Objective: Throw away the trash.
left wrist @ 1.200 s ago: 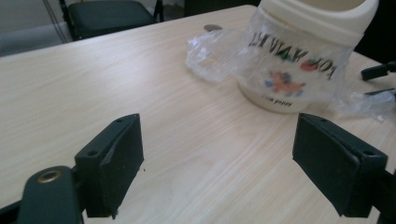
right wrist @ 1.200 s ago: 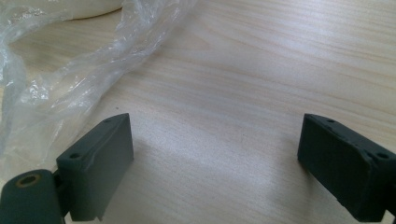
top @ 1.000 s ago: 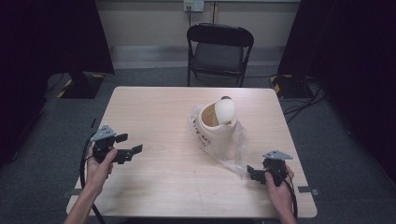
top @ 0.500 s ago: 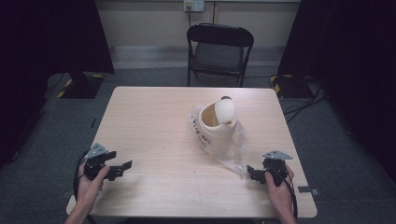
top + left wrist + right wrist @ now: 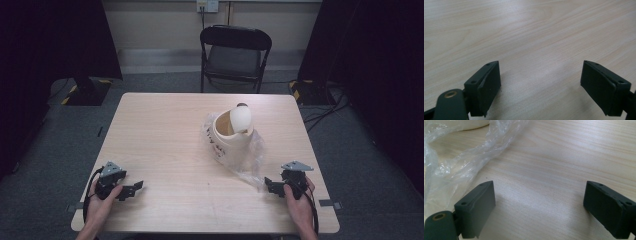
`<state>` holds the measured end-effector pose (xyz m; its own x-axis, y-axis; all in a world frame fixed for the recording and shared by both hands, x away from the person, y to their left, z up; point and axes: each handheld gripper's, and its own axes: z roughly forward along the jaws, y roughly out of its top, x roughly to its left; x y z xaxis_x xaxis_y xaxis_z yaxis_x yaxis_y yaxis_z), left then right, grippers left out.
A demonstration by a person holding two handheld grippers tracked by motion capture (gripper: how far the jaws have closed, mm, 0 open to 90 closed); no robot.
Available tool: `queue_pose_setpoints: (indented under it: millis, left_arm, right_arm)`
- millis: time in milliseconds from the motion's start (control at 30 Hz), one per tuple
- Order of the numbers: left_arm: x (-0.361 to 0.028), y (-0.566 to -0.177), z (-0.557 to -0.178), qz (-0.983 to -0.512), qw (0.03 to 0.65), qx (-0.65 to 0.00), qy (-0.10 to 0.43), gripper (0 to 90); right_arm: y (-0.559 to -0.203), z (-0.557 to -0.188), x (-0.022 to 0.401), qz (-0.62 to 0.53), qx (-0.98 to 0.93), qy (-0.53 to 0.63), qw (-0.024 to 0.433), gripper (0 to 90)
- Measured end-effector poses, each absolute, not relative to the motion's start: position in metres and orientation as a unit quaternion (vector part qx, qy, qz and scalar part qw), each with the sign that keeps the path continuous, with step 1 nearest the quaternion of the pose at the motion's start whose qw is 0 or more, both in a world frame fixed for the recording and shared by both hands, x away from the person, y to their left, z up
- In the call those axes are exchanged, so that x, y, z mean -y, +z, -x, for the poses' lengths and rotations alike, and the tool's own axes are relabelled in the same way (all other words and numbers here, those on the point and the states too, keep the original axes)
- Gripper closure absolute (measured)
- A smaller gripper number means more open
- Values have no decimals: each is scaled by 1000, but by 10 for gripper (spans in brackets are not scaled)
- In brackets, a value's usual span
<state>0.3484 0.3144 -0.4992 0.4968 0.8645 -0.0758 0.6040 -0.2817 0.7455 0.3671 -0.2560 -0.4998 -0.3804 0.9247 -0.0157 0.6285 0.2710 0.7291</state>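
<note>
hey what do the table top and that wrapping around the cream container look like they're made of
Table top: seems pale wood or wood-look laminate with a matte finish; fine straight grain lines show. Wrapping: thin clear plastic film, glossy, crinkled, with the table visible through it.

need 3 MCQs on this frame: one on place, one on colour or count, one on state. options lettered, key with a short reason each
1. Where does the cream container in its clear plastic bag stand?
A. right of the table's middle
B. on the chair
C. at the near left corner

2. What colour is the folding chair behind the table?
A. white
B. black
C. red

3. How does the left claw stand?
A. shut on the bag
B. open, holding nothing
C. shut on a cup

Key: 1 A, the high view shows it right of centre. 2 B, seat and back are black. 3 B, its jaws stand wide apart over bare wood.
</note>
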Motion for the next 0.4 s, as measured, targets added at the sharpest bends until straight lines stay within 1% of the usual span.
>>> queue_pose_setpoints:
  millis: [167,400]
  left_arm:
    - [-308,-501,-348,-795,349,-453,202,154]
    - [-307,-502,-348,-793,349,-458,200,143]
  right_arm:
    - [-500,-367,256,-508,-764,326,227,96]
    - [-500,-367,256,-508,-764,326,227,97]
